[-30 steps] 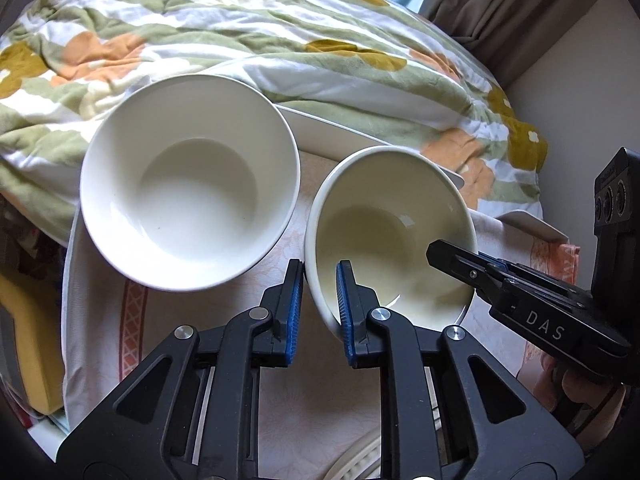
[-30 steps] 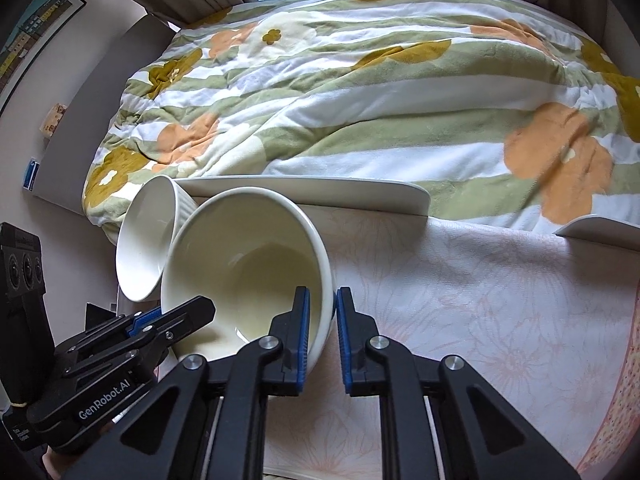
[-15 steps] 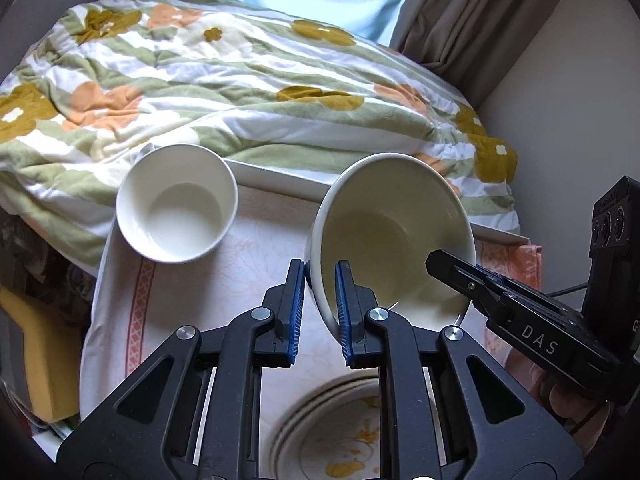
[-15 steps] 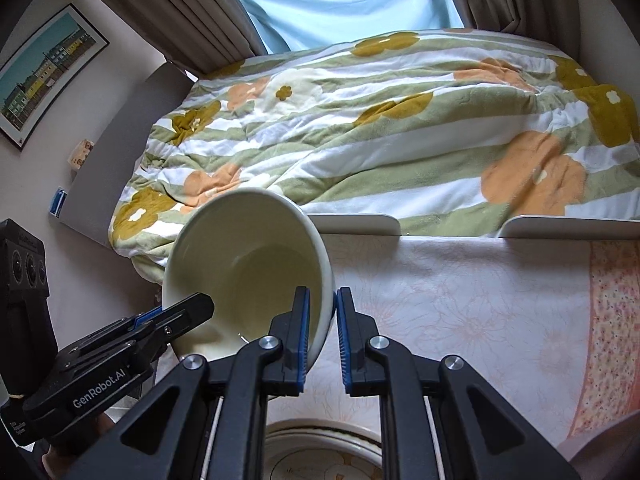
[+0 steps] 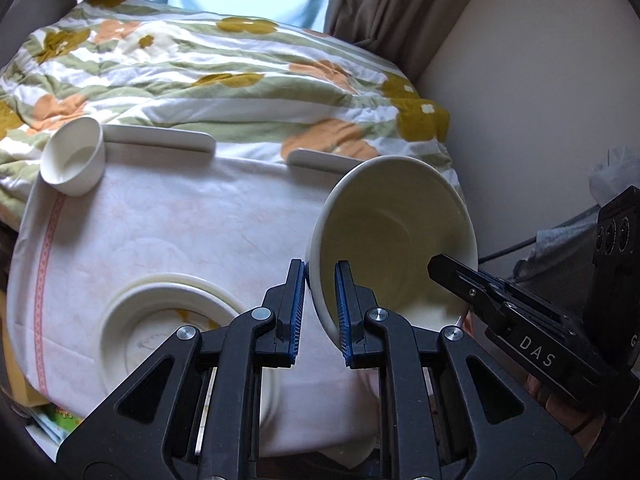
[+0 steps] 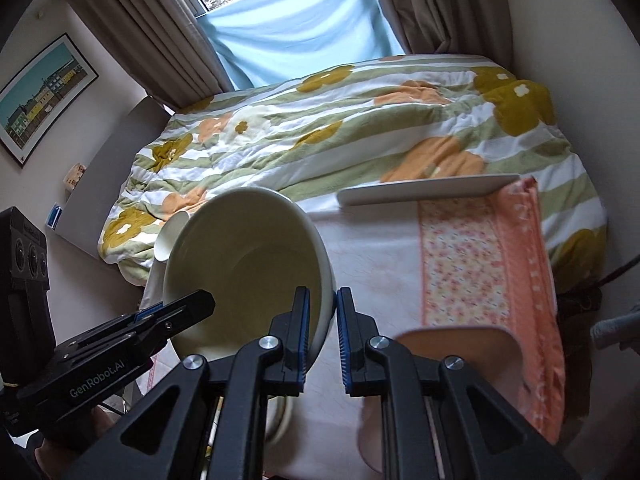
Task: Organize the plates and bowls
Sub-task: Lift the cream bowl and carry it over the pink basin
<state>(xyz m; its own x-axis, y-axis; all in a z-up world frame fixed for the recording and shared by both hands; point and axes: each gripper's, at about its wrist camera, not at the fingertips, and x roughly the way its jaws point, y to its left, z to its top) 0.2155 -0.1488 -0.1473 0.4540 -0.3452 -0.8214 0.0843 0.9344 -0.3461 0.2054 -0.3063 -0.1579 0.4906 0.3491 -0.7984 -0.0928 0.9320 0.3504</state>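
While both hand-held grippers pinched opposite rims of the large bowl [image 5: 394, 240], it had risen higher above the counter [image 5: 168, 216] than before. The small bowl [image 5: 74, 160] now lay far off, and stacked plates [image 5: 160, 320] showed below.

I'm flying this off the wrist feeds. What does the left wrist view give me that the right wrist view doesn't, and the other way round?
Left wrist only: the stacked plates near the cloth's front-left, and the small bowl in full at the far-left corner.

Right wrist only: the orange floral cloth on the table's right side, the window, the framed picture.

Both: the large bowl lifted and tilted, its rim pinched by the left gripper and right gripper, plus the floral duvet.
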